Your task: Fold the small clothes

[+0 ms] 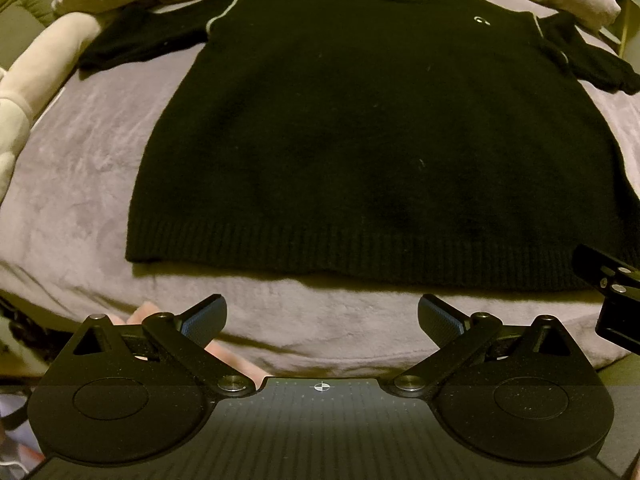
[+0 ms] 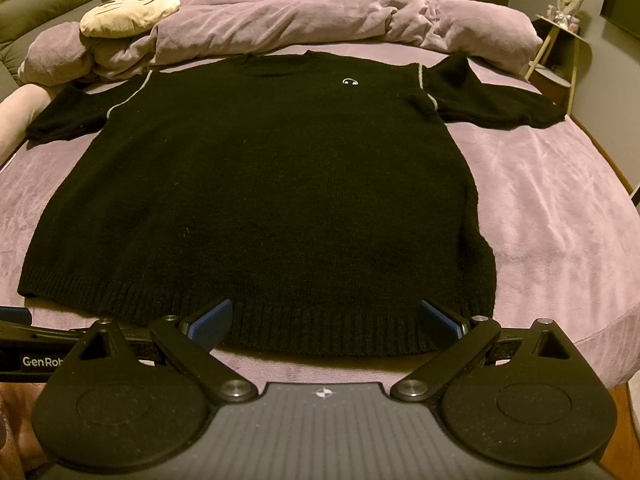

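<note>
Both tongs, left tongs (image 1: 322, 322) and right tongs (image 2: 326, 326), hang spread and empty at the hem of the black sweater (image 2: 260, 200), flat on the bed (image 2: 560, 220). Folding hasn't begun; next, probably pinch a hem corner.

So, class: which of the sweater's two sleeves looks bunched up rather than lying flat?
The sleeve on the side nearer the small embroidered logo, right in the right wrist view. It humps up at the shoulder; the other sleeve lies flat.

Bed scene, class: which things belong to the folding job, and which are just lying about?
Job:
black sweater, spread flat
left gripper, jaws open
right gripper, jaws open

Lying about:
crumpled duvet
plush toy
side table
</note>
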### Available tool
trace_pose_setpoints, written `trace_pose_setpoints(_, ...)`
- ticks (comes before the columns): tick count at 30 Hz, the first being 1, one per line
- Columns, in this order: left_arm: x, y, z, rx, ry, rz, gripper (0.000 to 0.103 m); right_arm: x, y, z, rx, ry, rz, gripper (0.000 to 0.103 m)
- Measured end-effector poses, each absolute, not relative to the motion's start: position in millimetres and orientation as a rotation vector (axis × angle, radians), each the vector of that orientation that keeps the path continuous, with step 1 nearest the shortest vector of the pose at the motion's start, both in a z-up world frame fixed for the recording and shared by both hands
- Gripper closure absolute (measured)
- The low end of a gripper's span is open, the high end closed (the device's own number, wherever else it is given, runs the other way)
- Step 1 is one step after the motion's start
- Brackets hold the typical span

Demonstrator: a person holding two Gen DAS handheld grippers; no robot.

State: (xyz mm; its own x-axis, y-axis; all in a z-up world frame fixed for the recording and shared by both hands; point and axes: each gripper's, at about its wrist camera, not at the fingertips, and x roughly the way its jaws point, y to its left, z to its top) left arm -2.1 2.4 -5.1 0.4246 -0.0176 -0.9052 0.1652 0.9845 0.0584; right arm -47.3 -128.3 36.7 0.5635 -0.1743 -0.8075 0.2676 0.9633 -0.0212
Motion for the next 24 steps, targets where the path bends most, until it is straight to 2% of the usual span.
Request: trace_pose_setpoints(24,-3.0,-1.5,-5.9,0.139,1.139,-0.122,0.0,-49.5,-128.6,36.8,0.117,0.941,-0.265,0.004)
